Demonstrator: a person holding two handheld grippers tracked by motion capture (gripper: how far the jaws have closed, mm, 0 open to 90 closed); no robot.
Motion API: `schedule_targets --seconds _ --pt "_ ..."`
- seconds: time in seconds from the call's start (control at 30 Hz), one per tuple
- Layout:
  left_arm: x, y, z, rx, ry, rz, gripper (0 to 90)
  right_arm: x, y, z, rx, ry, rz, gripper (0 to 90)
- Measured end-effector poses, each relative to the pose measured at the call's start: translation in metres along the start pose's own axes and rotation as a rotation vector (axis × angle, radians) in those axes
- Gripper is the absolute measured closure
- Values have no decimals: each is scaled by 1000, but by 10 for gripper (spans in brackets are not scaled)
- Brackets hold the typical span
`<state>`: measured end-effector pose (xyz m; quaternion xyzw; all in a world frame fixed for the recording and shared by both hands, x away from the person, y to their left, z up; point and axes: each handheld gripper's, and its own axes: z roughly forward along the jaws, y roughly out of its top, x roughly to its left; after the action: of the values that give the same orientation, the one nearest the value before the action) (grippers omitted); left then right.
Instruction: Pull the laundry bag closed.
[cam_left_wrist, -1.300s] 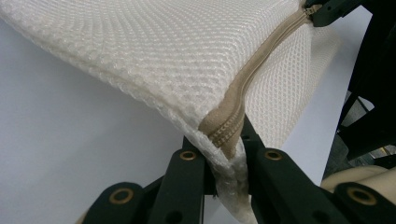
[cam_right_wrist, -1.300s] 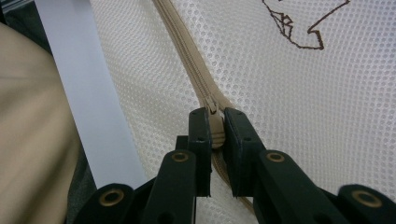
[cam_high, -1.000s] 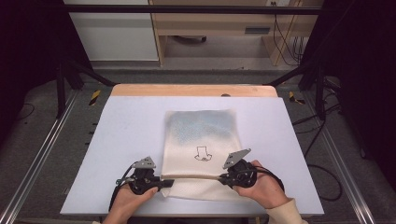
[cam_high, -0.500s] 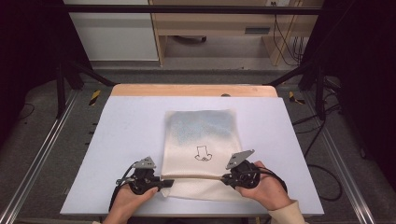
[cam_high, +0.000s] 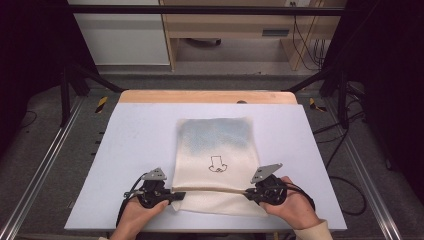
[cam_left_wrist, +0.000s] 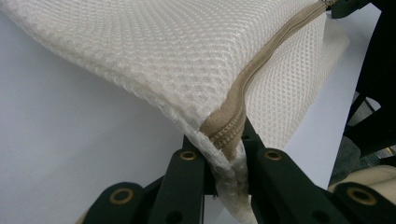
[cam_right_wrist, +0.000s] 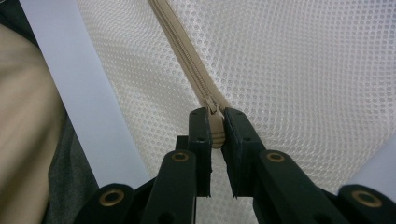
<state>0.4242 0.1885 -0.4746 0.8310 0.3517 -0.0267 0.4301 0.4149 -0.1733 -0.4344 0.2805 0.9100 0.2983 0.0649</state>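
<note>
Mesh bag (cam_high: 216, 160) flat on table (cam_high: 130, 145) near its front edge, zipper (cam_high: 210, 190) stretched between left tongs (cam_high: 176, 195) and right tongs (cam_high: 248, 193). Left tongs (cam_left_wrist: 227, 161) clenched on zipper end (cam_left_wrist: 229, 133) at bag corner. Right tongs (cam_right_wrist: 215, 126) clamped on zipper pull (cam_right_wrist: 215, 128), mesh beyond.

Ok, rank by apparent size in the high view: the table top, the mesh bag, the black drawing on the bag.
1. table top
2. mesh bag
3. black drawing, clearly the smallest.
</note>
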Motion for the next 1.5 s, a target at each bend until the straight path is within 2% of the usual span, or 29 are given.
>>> schedule_targets --seconds 1.5 --pt "2 0 -1 0 8 -4 841 -3 -12 -6 -12 -15 18 821"
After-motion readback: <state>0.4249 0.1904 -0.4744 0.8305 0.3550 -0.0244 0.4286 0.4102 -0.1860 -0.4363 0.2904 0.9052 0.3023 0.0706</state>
